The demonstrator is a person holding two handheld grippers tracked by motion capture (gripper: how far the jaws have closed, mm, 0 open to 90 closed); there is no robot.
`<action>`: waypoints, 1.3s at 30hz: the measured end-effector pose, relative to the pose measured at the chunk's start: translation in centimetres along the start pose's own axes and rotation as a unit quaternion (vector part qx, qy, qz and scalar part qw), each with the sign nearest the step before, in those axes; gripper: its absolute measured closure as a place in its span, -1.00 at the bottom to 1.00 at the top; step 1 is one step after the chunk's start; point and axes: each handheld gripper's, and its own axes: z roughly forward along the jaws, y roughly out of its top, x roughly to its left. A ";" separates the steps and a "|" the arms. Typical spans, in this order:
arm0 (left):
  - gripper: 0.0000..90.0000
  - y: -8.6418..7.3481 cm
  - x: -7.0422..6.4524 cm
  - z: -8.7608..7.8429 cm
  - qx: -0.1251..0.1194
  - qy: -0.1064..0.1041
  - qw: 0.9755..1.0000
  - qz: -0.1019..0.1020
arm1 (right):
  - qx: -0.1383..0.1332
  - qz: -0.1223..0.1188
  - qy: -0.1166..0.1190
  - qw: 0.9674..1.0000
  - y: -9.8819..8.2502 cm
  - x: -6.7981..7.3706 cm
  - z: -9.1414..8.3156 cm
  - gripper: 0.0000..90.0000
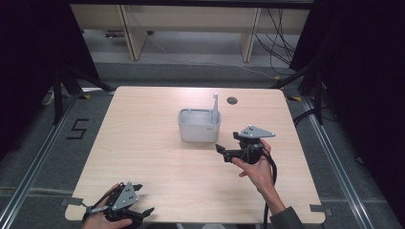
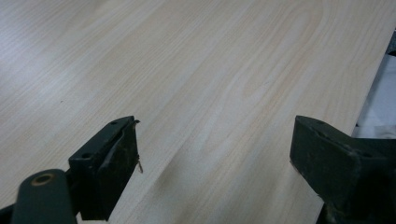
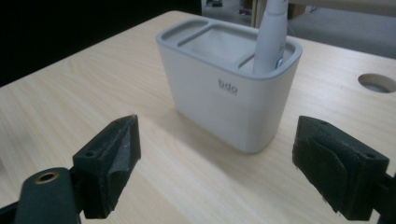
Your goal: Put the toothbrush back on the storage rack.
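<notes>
Pale wood tabletop [image 1: 153, 157] carries a white holder [image 1: 199, 125], toothbrush [image 1: 215, 108] upright inside, just ahead of right claw [image 1: 222, 153], spread empty. Left claw [image 1: 141, 200] spread, well apart, near edge.

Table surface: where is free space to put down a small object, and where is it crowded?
The table is bare over its whole left half, between the grey holder and the left edge, down to the left gripper at the near corner. The near middle strip is free too. It is tight only on the right, where the right gripper hangs open just beside the holder with its white stick.
</notes>
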 end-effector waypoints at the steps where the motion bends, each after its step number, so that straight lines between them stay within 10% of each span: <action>1: -0.67 0.0 0.0 0.0 0.001 -0.002 1.000 0.000 | 0.000 0.006 0.007 1.000 -0.3 0.1 0.0 -0.64; 38: -0.67 0.0 0.1 -0.1 -0.001 0.003 1.000 0.002 | 0.036 0.011 0.035 0.999 -4.7 1.1 -2.1 -0.64; 39: -0.67 0.0 0.1 -0.1 0.001 -0.001 1.000 0.001 | 0.045 0.040 0.036 0.998 -4.9 1.7 -2.4 -0.64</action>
